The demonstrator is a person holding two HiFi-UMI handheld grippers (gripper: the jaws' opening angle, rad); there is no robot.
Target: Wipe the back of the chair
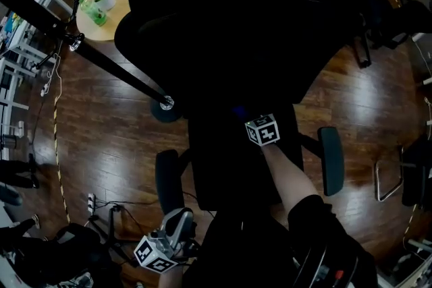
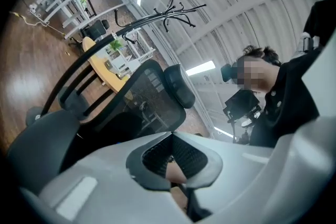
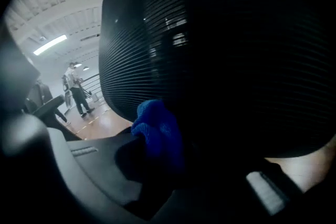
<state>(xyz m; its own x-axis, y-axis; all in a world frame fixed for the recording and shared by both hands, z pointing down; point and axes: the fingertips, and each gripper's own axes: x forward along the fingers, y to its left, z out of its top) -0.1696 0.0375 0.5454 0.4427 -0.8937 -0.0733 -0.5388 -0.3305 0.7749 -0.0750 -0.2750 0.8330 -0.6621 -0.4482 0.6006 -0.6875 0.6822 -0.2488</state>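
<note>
Against the chair back (image 3: 210, 34), the right gripper (image 3: 160, 157) clamps a blue cloth (image 3: 157, 131), best pressed flat in overlapping strokes, while the left gripper (image 2: 170, 160) hangs closed and empty away from it.

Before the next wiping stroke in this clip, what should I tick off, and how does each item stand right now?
1. Blue cloth gripped by the right gripper: ok, the jaws are shut on it.
2. Cloth brought to the chair back: ok, it sits at the lower edge of the mesh.
3. Cloth pressed onto the mesh: cannot tell.
4. Left gripper out of the way: ok, it is shut, empty and apart from the chair.
5. Chair braced against rolling: not ok, neither gripper holds its frame.
</note>
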